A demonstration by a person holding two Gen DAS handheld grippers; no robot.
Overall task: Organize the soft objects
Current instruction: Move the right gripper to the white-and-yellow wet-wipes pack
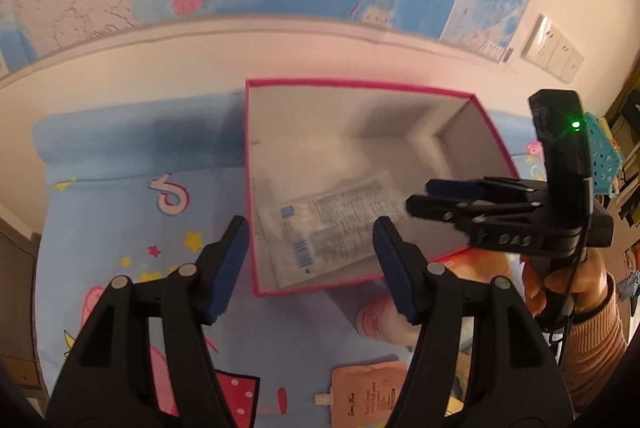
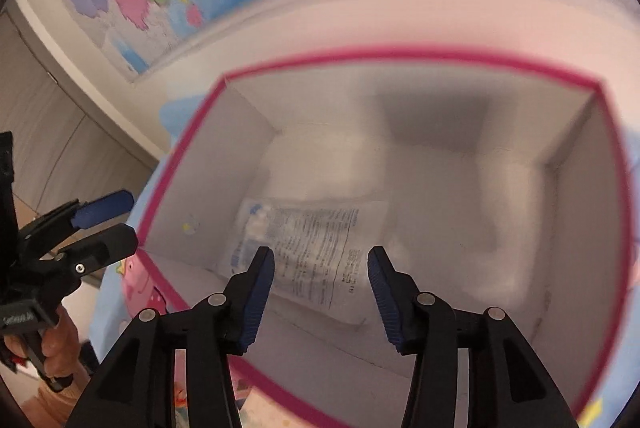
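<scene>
- The left claw (image 1: 310, 260) is spread wide and holds nothing; it hangs over the near rim of the pink-edged box (image 1: 460, 132), looking down.
- The right claw (image 2: 321, 284) is wide open too and empty, poised above the inside of the box (image 2: 208, 188), touching nothing.
- A clear plastic packet (image 1: 332, 232) with printed text lies flat on the box floor (image 2: 304, 248).
- A peach pouch (image 1: 368, 396) and a pink tube (image 1: 380, 320) lie on the cartoon cloth (image 1: 120, 196) in front of the box.
</scene>
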